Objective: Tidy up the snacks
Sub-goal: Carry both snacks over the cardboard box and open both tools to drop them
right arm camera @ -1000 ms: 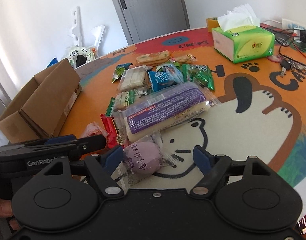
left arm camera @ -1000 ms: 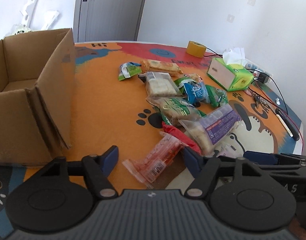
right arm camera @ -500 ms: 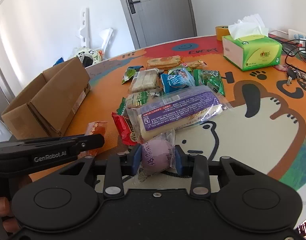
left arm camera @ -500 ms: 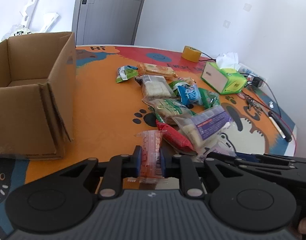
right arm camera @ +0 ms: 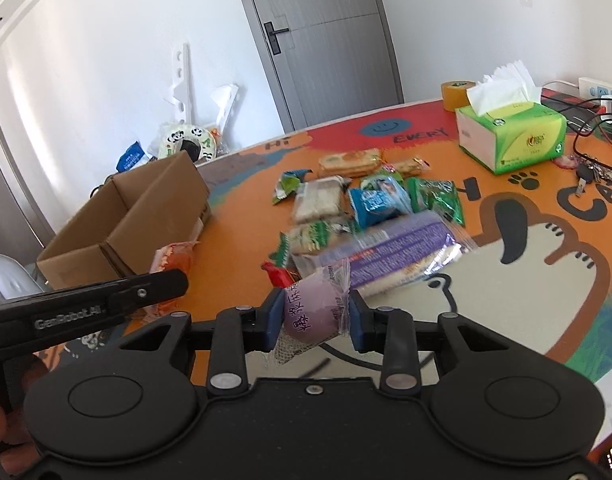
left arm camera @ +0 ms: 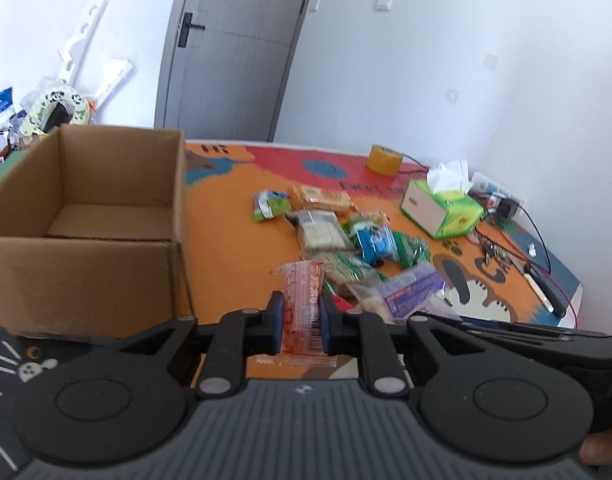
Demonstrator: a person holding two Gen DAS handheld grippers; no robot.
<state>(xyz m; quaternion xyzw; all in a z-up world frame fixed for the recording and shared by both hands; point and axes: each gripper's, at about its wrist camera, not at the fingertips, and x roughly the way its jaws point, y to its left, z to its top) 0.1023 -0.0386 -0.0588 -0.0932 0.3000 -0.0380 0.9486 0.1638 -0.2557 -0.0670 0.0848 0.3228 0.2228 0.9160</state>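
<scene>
Left gripper pinches a crinkly red packet; right gripper pinches a soft purple bun (2 light, squashable items) mid-body.

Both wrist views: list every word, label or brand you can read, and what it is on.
"GenRoboLAI" (last letters uncertain): side of the left gripper.
"EVERY": table mat.
"HI": mat, near the cardboard box.
"CA", cut off: mat, right edge.
"爆浆麻", roughly: purple bun wrapper.
Tissue box logo and the snack packets' print: too small or blurred.
</scene>
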